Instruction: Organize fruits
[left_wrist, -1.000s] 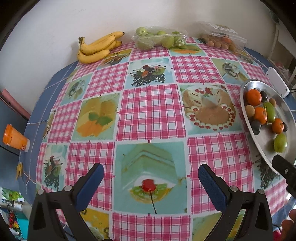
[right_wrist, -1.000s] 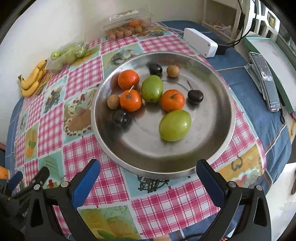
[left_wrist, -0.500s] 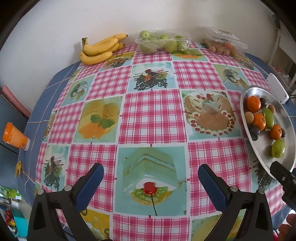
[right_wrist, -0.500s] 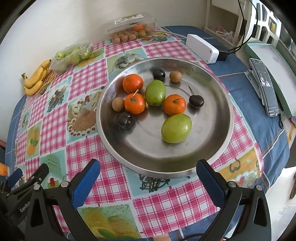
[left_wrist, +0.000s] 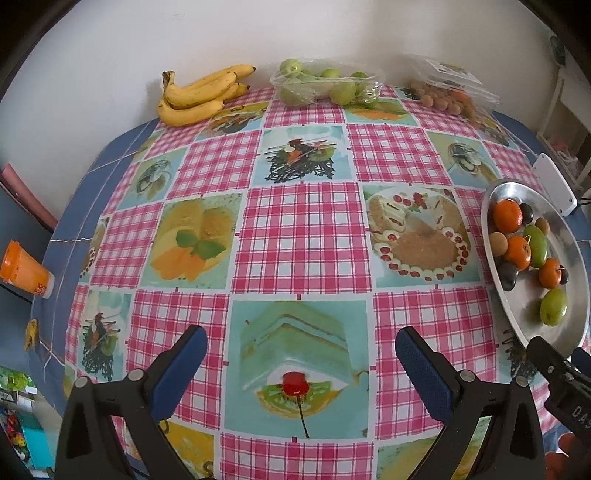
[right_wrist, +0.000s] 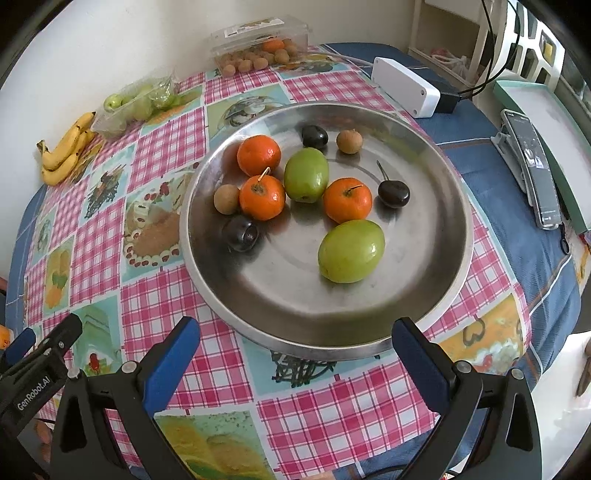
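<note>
A round steel plate (right_wrist: 436, 295) on the checked tablecloth holds three oranges (right_wrist: 347, 199), two green fruits (right_wrist: 351, 251), three dark plums (right_wrist: 242, 232) and two small brown fruits (right_wrist: 226, 198). The plate also shows at the right of the left wrist view (left_wrist: 569, 332). My right gripper (right_wrist: 295, 350) is open and empty just short of the plate's near rim. My left gripper (left_wrist: 301, 354) is open and empty above the bare tablecloth, left of the plate. Bananas (left_wrist: 199, 96), a bag of green fruits (left_wrist: 325, 86) and a clear box of small brown fruits (left_wrist: 450, 94) lie along the far wall.
A white box (right_wrist: 404, 90) with a cable and a phone in a clamp (right_wrist: 532, 166) lie right of the plate. An orange cup (left_wrist: 24, 271) stands off the table's left edge. The wall bounds the table's far side.
Both grippers have drawn back and up a little, so more of the table shows. The fruits and the plate have not moved.
</note>
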